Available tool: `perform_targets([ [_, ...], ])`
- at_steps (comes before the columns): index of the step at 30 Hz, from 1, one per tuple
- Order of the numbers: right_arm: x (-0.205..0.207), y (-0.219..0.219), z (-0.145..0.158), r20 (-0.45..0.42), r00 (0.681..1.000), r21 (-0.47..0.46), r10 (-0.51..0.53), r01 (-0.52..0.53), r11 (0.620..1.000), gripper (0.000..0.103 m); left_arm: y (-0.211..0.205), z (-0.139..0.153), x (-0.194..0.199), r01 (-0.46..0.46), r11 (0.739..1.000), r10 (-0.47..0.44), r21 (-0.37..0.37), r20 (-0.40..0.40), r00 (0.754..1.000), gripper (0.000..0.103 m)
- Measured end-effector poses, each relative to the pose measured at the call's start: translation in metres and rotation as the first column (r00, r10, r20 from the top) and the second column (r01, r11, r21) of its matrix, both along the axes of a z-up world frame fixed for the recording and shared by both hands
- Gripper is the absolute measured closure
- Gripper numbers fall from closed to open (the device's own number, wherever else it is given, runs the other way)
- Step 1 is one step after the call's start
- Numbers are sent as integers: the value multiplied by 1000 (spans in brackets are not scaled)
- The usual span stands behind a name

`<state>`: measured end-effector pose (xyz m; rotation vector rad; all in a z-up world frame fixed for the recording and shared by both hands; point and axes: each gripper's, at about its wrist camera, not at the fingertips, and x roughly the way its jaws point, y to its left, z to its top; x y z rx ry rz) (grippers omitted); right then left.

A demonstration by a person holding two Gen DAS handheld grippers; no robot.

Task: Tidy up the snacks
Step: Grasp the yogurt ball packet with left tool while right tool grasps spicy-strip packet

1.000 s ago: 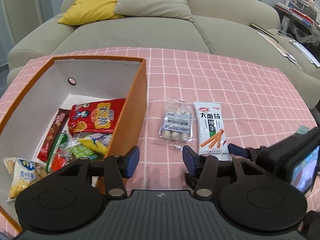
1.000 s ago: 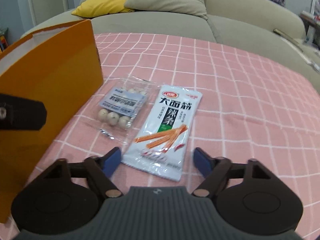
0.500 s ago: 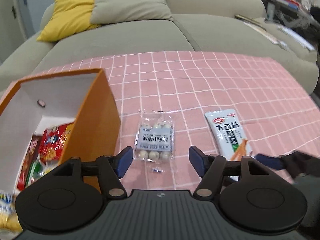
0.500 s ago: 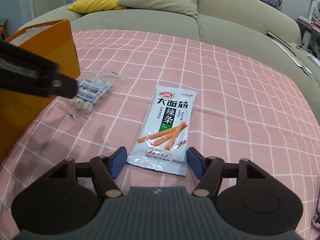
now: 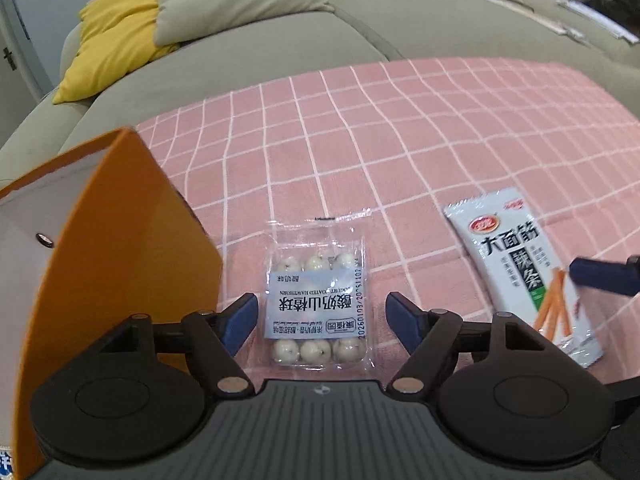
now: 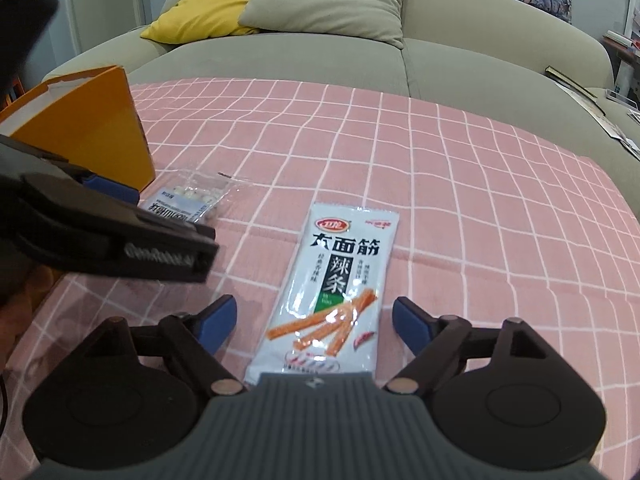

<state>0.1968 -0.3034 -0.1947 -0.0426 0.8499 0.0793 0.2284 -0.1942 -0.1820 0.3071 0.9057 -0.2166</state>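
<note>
A clear packet of white yogurt-coated balls [image 5: 316,304] lies on the pink checked cloth beside the orange box [image 5: 132,248]. My left gripper [image 5: 322,318] is open, its blue pads on either side of the packet's near half. A white spicy-strip packet [image 6: 332,292] lies to the right; it also shows in the left wrist view [image 5: 524,272]. My right gripper [image 6: 314,320] is open and straddles that packet's near end. The ball packet [image 6: 188,200] is partly hidden behind the left gripper in the right wrist view.
The orange box [image 6: 80,136] stands at the left, its inside mostly hidden now. A beige sofa [image 6: 440,60] with a yellow cushion [image 6: 200,8] and a grey cushion [image 6: 328,0] runs behind the table. Papers lie on the sofa's right end [image 6: 580,96].
Both grippers have moved forward and down. The left one swung right from the box to straddle the ball packet. The right one closed in over the strip packet.
</note>
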Motion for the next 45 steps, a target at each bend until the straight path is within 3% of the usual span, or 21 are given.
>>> perform_targets([
  [5,7,2,-3,-8,1000,-14,5,-5,1000,27,6,-2,7,-33,997,31,-67,-28,999,18],
  [9,6,3,-2,-7,1000,-14,10,-10,1000,38,18,0,9,-83,987,75,-137,-68,995,34],
  [15,-6,1,1,-26,1000,-9,10,-10,1000,47,20,3,-3,-105,987,92,-124,-105,990,36],
  [30,-73,2,14,-163,986,52,-47,56,997,55,30,13,-81,-95,990,77,-102,-166,983,38],
  [39,-110,0,25,-230,970,144,-81,117,983,57,47,32,-128,-116,977,81,-176,-194,978,38],
  [45,-141,1,41,-225,970,184,-97,140,973,57,53,52,-151,-105,969,68,-222,-167,984,38],
])
